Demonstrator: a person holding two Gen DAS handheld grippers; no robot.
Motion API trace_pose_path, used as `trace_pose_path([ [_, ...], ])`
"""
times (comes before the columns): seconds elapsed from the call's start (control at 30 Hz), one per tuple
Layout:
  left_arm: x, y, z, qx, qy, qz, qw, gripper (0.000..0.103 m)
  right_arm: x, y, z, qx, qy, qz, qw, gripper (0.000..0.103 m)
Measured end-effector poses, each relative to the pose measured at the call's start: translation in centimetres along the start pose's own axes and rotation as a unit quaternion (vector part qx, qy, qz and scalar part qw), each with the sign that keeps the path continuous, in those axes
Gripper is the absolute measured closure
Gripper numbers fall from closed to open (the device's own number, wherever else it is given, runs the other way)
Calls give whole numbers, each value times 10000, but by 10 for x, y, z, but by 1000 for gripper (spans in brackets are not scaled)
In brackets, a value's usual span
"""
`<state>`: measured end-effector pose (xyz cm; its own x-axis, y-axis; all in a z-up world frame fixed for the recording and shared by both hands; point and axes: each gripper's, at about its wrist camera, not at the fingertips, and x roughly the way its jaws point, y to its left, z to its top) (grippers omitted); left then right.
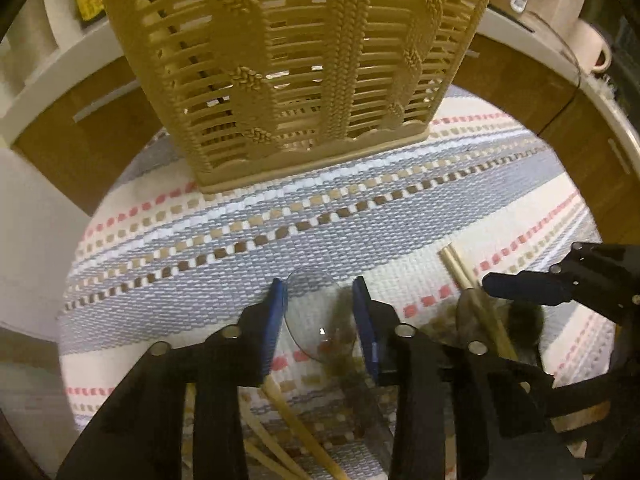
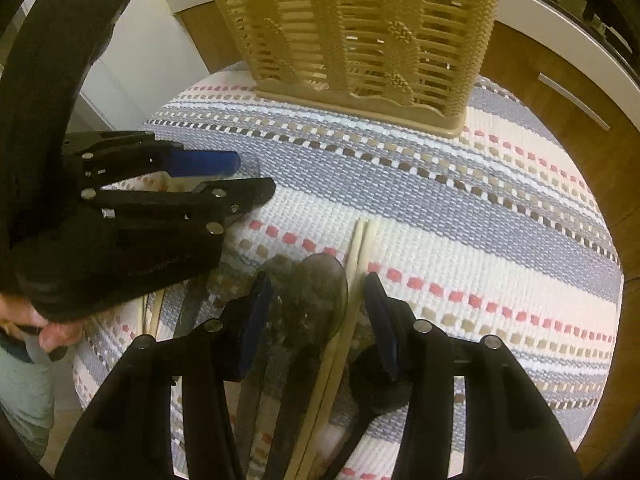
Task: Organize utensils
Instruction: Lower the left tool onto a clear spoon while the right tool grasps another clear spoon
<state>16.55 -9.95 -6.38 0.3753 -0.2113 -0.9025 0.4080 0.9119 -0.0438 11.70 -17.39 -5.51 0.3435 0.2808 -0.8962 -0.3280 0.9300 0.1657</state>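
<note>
We find the left tool (image 1: 320,320) pointing steeply down over a clear plastic spoon (image 1: 316,316) lying on the striped woven mat (image 1: 400,200); the spoon's bowl sits between the blue pads (image 1: 274,320), but we cannot tell whether they press on it, so no grip is confirmed. The right tool (image 2: 316,316) stands spread above a second clear spoon (image 2: 320,292), a pair of wooden chopsticks (image 2: 360,248) and a black ladle (image 2: 376,380), pinching nothing that we can see. The beige slatted utensil basket (image 1: 296,60) stands upright at twelve o'clock on the mat, well apart from both tools. In our judgement the step in hand is the pick-up of the spoon: the thin, slick bowl is likely to slip, so the pads should close squarely across its edges, or lower toward the handle, before any lift. More chopsticks (image 1: 288,432) lie at six o'clock under the left tool and may be dragged along. The right tool crowds in at three o'clock; the two should not be raised together. A hand (image 2: 48,328) shows at eight o'clock in the right view.
</note>
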Motion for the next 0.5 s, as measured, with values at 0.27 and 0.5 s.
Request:
trace_pose_path([
  [0.27, 0, -13, 1, 65, -65, 97, 9999, 71, 0, 4, 3, 26, 70, -185, 9998, 66],
  [0.5, -3, -1, -4, 76, -69, 93, 9999, 71, 3, 2, -3, -53, 250, -301, 9992, 67],
])
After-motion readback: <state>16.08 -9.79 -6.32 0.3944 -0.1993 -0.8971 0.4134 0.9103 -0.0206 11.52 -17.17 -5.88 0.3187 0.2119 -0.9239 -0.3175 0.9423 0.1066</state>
